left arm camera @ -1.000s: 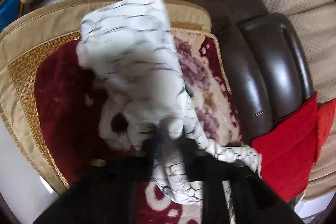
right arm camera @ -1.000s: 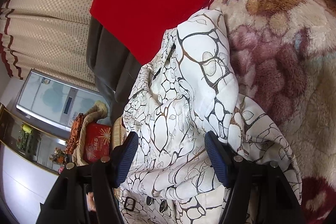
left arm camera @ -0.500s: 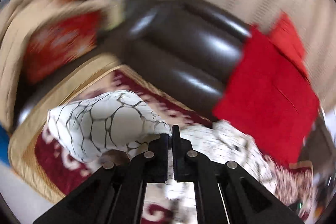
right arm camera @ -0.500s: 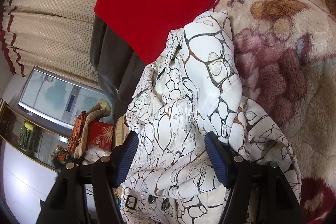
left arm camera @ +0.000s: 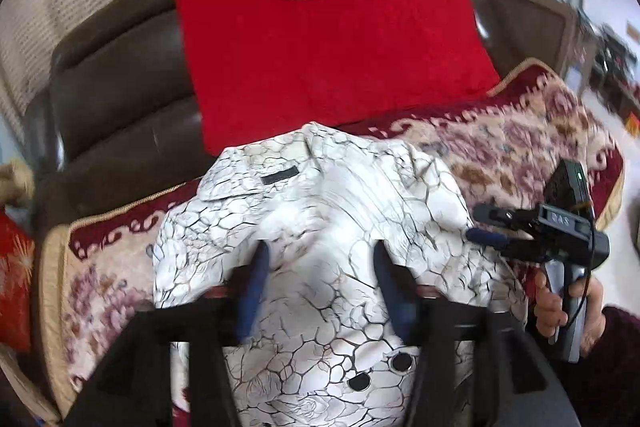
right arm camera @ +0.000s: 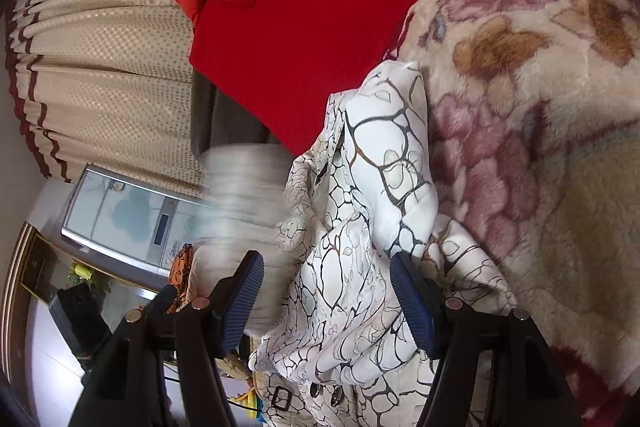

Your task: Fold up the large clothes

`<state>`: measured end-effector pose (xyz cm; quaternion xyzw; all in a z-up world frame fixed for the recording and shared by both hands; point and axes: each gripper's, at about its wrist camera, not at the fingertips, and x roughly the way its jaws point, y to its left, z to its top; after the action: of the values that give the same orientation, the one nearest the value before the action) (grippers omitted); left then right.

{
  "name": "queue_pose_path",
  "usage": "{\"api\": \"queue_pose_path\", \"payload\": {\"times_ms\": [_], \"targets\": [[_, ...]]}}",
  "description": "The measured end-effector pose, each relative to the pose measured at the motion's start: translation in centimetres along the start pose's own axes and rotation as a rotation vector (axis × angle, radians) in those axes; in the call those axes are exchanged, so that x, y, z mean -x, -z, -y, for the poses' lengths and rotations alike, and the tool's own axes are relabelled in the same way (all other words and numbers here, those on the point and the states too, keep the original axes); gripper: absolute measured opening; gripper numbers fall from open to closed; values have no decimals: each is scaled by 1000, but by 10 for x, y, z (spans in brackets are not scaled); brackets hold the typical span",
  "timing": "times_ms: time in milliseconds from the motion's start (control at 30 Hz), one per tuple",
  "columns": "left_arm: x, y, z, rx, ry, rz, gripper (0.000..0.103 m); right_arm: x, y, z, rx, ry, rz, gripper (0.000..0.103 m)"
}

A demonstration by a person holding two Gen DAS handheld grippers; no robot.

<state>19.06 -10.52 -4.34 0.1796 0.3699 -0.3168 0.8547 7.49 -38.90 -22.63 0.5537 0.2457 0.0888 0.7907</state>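
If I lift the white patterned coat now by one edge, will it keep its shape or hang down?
It will probably hang down: the coat already lies in soft, bunched folds on the blanket. Its thick collar and the buttons suggest some weight, so one edge may slip. Both hand-held grippers stand open around it.

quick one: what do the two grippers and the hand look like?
Left gripper: black frame, blue ribbed pads. Right gripper: same black frame and blue pads, silver bolt heads on the fingers; the left view shows a thin black cable and green light on it. Bare hand, dark maroon sleeve.
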Motion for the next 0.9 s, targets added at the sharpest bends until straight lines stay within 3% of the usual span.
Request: {"api": "queue_pose_path", "payload": {"times_ms": [233,400,533,733,900], "targets": [[-13,25,-57,191,-67,-32,59,-2,-1,0,-10,-7,-2,71],[-46,59,-87,296,-110,-104,59,-10,5,-14,35,0,0,71],[-71,81,-106,360,-149,-157,59,-17,3,-35,87,-64,-14,71],[-98,101,-119,414,-173,-194,59,-82,-18,-36,39,35,-105,70],[-106,117,-124,444,-155,-191,59,-122,-20,-41,75,180,-98,69]]}}
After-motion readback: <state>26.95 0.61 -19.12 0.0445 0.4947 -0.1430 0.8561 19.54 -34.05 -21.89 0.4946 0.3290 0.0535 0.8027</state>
